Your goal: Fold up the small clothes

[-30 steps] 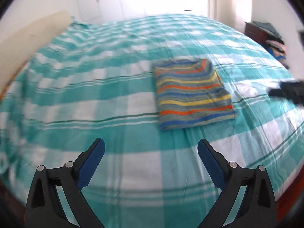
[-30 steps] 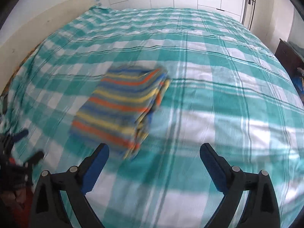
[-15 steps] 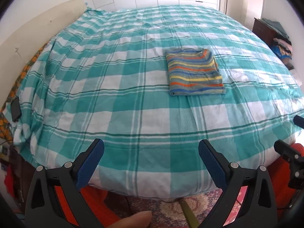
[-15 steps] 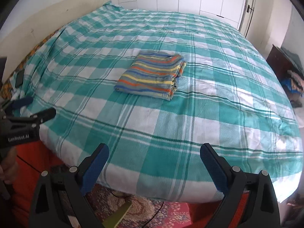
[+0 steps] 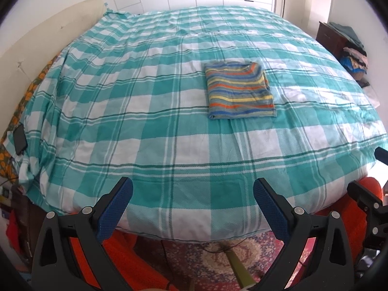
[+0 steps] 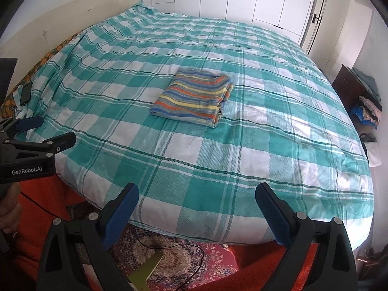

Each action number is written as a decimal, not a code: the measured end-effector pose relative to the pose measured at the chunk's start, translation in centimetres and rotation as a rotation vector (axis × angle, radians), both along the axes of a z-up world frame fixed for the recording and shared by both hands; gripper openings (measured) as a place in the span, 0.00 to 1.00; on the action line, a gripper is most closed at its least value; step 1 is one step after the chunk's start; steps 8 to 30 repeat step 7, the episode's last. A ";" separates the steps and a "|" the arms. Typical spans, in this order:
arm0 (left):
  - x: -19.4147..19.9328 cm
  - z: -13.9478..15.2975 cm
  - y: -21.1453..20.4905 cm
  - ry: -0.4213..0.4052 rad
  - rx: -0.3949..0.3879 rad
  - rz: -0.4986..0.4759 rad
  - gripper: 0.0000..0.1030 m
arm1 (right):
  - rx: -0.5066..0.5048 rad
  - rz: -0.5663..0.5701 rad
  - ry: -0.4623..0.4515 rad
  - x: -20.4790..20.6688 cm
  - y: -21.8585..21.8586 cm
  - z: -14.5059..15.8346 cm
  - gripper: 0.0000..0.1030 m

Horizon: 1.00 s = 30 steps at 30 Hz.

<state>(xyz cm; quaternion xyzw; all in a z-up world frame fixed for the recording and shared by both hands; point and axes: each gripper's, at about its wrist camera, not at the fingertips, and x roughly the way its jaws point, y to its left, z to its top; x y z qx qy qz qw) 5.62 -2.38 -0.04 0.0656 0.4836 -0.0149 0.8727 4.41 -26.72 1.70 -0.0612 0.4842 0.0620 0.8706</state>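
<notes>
1. The striped garment [image 5: 238, 89] lies folded into a neat rectangle near the middle of the checked bedspread [image 5: 145, 111]; I judge this fold complete.
2. I hold my left gripper [image 5: 192, 202] past the bed's near edge, well apart from the garment, jaws spread wide and empty.
3. My right gripper [image 6: 197, 205] hangs likewise off the bed's edge, jaws wide and gripping nothing.
4. A heap of clothes [image 6: 368, 106] sits beside the bed on the right; whether these are left to fold, I cannot tell.
5. A patterned rug [image 5: 218, 257] shows on the floor below both grippers.
</notes>
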 end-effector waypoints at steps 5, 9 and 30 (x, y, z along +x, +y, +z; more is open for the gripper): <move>-0.2 0.1 -0.1 -0.018 -0.002 0.004 0.97 | 0.017 -0.012 -0.018 0.0 -0.2 0.4 0.93; -0.3 0.2 -0.3 -0.032 0.014 0.002 0.97 | 0.022 -0.017 -0.020 0.2 -0.2 0.5 0.93; -0.3 0.2 -0.3 -0.032 0.014 0.002 0.97 | 0.022 -0.017 -0.020 0.2 -0.2 0.5 0.93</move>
